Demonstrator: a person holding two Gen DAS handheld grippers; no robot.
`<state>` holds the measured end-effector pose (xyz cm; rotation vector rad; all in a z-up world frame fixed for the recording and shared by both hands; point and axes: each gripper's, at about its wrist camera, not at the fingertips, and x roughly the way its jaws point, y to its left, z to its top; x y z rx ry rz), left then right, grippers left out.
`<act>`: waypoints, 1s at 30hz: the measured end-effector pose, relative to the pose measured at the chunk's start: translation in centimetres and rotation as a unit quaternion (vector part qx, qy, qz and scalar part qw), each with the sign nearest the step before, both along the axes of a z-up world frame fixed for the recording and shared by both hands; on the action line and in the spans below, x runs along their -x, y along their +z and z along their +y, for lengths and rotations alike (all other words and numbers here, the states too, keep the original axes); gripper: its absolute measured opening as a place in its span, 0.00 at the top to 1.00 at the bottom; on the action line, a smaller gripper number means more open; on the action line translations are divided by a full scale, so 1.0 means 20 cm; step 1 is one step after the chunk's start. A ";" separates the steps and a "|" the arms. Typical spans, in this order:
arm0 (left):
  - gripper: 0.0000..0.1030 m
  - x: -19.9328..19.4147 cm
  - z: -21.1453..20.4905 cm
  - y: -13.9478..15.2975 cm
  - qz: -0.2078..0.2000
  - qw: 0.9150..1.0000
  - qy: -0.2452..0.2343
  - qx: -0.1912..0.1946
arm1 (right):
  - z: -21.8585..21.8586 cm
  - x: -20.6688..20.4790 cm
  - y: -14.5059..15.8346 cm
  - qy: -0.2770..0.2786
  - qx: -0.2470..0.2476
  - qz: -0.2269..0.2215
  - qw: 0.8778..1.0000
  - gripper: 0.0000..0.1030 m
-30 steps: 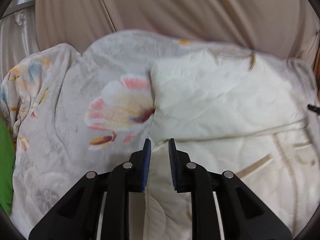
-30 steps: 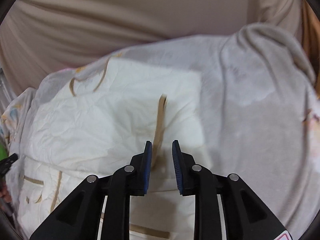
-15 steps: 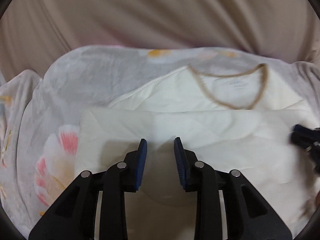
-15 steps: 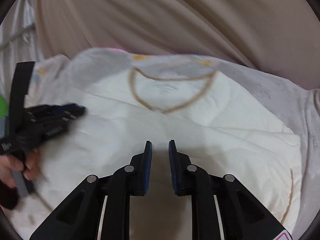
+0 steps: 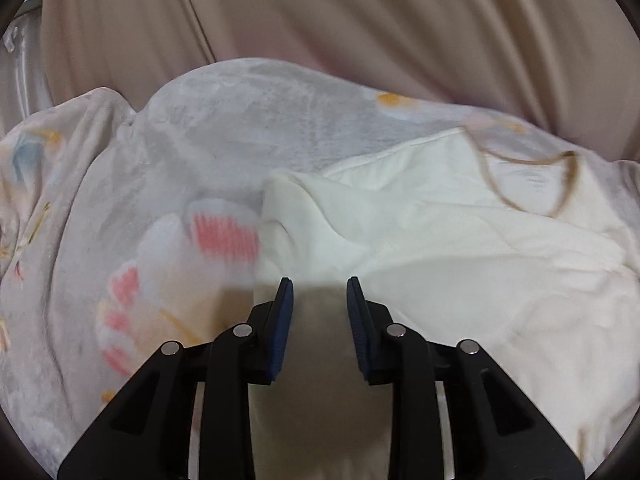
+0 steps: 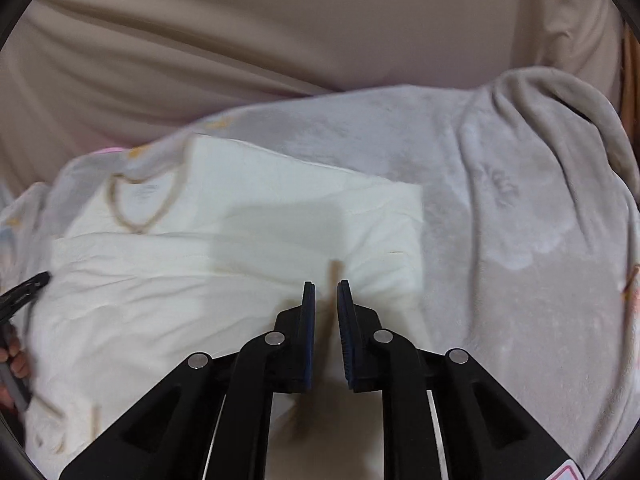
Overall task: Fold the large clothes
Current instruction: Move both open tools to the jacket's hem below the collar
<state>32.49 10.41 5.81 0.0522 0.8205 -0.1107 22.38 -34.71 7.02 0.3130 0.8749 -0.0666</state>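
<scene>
Home: floral blanket (image 5: 168,208), curtain (image 5: 360,20)

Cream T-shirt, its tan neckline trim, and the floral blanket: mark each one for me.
Cream T-shirt (image 5: 460,248): left wrist view, on the folded body panel.
Tan neckline trim (image 5: 520,206): left wrist view, on the lower curve of the collar.
Floral blanket (image 5: 224,232): left wrist view, on the pink petal print.

obj: cream T-shirt (image 5: 460,240) w/ tan neck trim | state: partly folded, sides turned in, wrinkled | pose: flat, neck far end | loc: on floral blanket (image 5: 180,168)
</scene>
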 end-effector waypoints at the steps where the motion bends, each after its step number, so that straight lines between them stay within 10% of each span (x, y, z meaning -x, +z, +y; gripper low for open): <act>1: 0.69 0.05 0.00 0.03 0.004 1.000 -0.016 0.007 | 0.02 0.04 0.04 0.014 -0.006 -0.009 1.000 0.85; 10: 0.63 0.23 0.02 -0.12 0.019 0.995 -0.025 -0.091 | 0.15 0.17 -0.20 0.067 -0.005 0.048 0.997 1.00; 19: 0.53 0.28 0.10 -0.01 -0.003 0.998 -0.001 -0.069 | 0.08 0.27 -0.06 -0.007 0.035 0.040 0.999 0.87; 24: 0.53 0.20 -0.11 0.20 -0.044 0.997 -0.047 -0.046 | 0.21 0.14 0.14 0.042 0.011 -0.012 0.999 0.87; 30: 0.51 -0.13 -0.33 0.02 -0.022 0.997 -0.035 -0.072 | 0.41 -0.20 -0.01 0.080 0.036 0.008 0.996 0.88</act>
